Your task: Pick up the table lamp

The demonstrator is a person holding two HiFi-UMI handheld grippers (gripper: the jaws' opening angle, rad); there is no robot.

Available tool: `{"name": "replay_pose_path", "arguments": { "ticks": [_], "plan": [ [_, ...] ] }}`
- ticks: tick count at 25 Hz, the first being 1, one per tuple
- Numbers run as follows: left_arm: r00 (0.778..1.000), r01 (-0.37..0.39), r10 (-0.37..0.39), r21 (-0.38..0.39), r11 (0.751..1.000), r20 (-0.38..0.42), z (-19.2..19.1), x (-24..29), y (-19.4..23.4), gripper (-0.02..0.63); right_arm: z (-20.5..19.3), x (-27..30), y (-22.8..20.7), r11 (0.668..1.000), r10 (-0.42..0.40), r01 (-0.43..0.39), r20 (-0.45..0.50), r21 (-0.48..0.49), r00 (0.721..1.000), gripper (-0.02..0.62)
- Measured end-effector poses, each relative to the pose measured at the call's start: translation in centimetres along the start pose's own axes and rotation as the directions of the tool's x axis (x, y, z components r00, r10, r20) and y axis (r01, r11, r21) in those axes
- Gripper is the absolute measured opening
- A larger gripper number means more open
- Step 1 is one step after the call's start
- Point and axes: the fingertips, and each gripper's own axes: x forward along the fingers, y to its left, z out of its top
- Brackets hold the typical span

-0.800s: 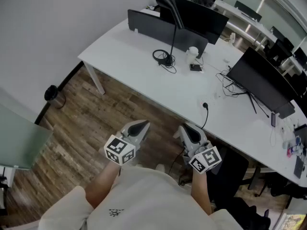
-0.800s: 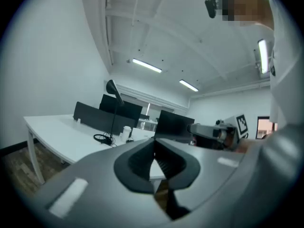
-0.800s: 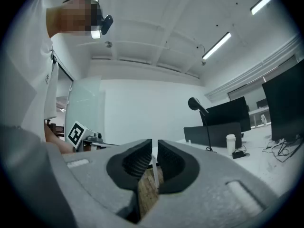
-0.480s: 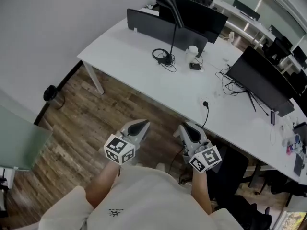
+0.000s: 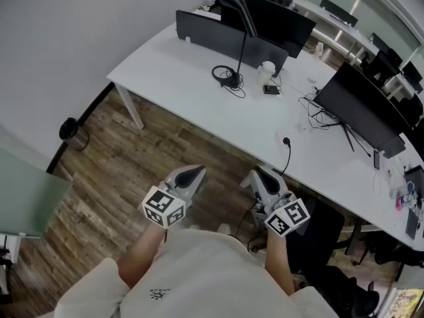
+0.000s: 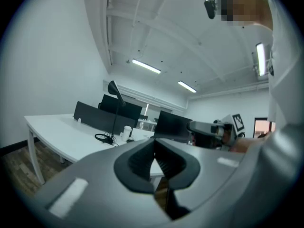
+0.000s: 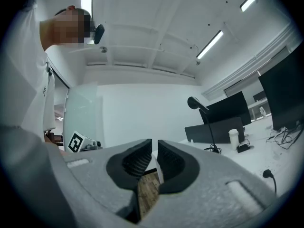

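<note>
The black table lamp (image 5: 241,37) stands on the far part of the white desk (image 5: 172,65), its cone head high and its base next to a coil of black cable. It also shows small in the left gripper view as the lamp (image 6: 114,109), and in the right gripper view as the lamp (image 7: 205,118). My left gripper (image 5: 197,173) and right gripper (image 5: 254,177) are held side by side over the wooden floor, well short of the desk edge. Both are shut and empty: left gripper (image 6: 154,145), right gripper (image 7: 155,147).
A dark divider panel (image 5: 218,37) and a monitor (image 5: 278,20) stand behind the lamp, with a white cup (image 5: 267,69) beside it. A second monitor (image 5: 361,114), loose cables and a plug (image 5: 286,141) lie to the right. A small bin (image 5: 69,131) sits on the floor at left.
</note>
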Motion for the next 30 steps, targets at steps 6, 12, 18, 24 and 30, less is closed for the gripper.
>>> {"name": "replay_pose_path", "arguments": {
  "ticks": [6, 12, 18, 24, 30],
  "plan": [
    [1.000, -0.002, 0.002, 0.006, 1.000, -0.004, -0.6, -1.6, 0.8, -0.005, -0.8, 0.5, 1.7, 0.999, 0.006, -0.006, -0.012, -0.036, 1.000, 0.037],
    [1.000, -0.006, 0.006, 0.000, 1.000, -0.005, -1.2, -3.8, 1.3, -0.005, -0.9, 0.9, 3.4, 0.999, 0.013, -0.013, -0.005, -0.044, 1.000, 0.037],
    [1.000, -0.021, 0.021, -0.013, 1.000, -0.009, -1.9, -5.6, 2.1, -0.005, -1.1, 1.3, 4.1, 0.998, 0.006, -0.007, -0.008, -0.060, 1.000, 0.037],
    [0.999, -0.033, 0.033, -0.017, 0.999, -0.008, -2.0, -6.6, 2.6, -0.005, -0.9, 1.7, 4.2, 0.998, 0.002, -0.002, 0.001, -0.062, 1.000, 0.037],
    [0.999, -0.040, 0.040, -0.010, 0.999, -0.012, -1.9, -5.7, 3.5, -0.005, -0.9, 2.6, 3.0, 1.000, 0.002, -0.002, 0.027, -0.022, 1.000, 0.037]
  ]
}}
